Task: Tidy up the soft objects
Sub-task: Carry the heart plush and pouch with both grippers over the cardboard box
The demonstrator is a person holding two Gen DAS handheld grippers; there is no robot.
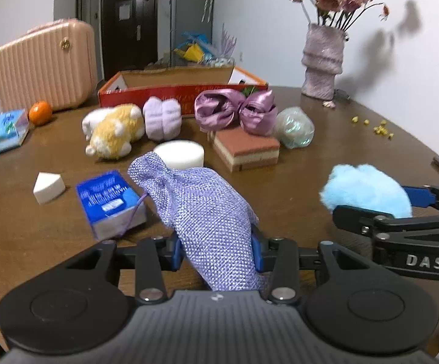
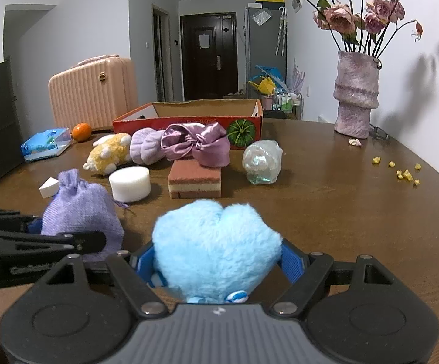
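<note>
My left gripper [image 1: 216, 250] is shut on a lilac woven drawstring pouch [image 1: 202, 212], whose gathered neck points away over the brown table [image 1: 325, 157]. The pouch [image 2: 81, 209] also shows at the left of the right wrist view, with the left gripper's black fingers [image 2: 76, 239] around it. My right gripper [image 2: 218, 262] is shut on a fluffy light-blue heart plush [image 2: 216, 242]; the plush [image 1: 365, 189] appears at the right of the left wrist view too. Further back lie a yellow-white plush toy [image 1: 114, 132], a lilac puff [image 1: 162, 117], a purple satin bow [image 1: 234, 110] and a layered sponge [image 1: 245, 148].
A red cardboard box [image 1: 183, 91] stands open behind the soft things. Also on the table are a white foam cylinder [image 1: 180, 153], a white wedge sponge [image 1: 48, 187], a blue packet [image 1: 110, 203], a clear wrapped ball [image 1: 294, 127], an orange [image 1: 40, 112], a tissue pack [image 1: 1, 133], a pink case [image 1: 46, 63] and a vase [image 1: 322, 63].
</note>
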